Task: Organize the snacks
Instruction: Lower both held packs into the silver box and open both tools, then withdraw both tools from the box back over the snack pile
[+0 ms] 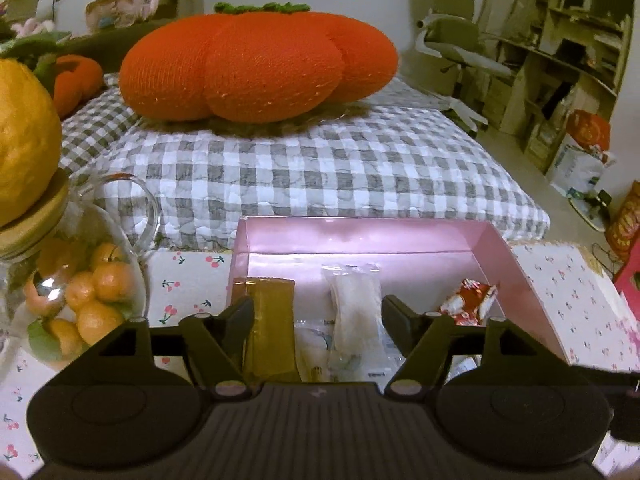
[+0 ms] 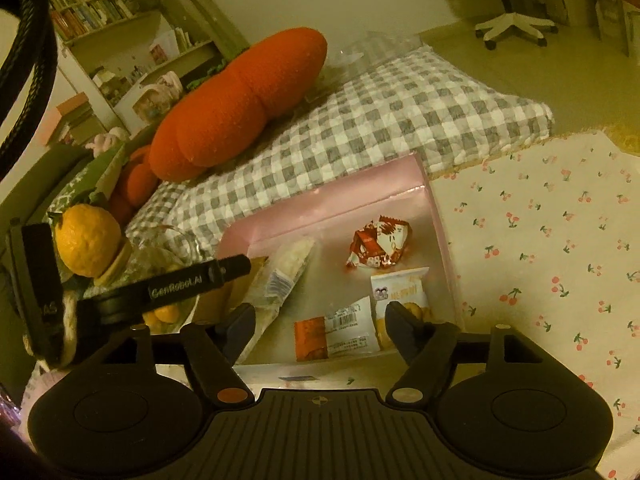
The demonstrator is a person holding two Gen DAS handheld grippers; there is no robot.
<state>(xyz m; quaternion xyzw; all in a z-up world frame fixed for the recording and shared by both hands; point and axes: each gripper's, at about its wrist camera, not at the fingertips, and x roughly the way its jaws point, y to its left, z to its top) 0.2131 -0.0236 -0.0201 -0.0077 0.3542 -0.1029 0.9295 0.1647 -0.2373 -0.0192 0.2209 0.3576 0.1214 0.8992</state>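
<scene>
Both pairs of fingers are spread apart with nothing between them. Left gripper hangs over the near part of the pink box, its fingers either side of a gold packet and a clear-wrapped white pastry lying in the box below; whether they touch these I cannot tell. A red-and-white packet lies toward the box's right wall. Right gripper hovers at the box's near edge, above a white packet with a barcode and a white-and-yellow cookie packet; the red-and-white packet sits farther in. The box rests on the cherry-print surface, close to its far edge, against a grey checked mattress carrying an orange pumpkin cushion. A glass jar of small oranges stands just left of the box.
</scene>
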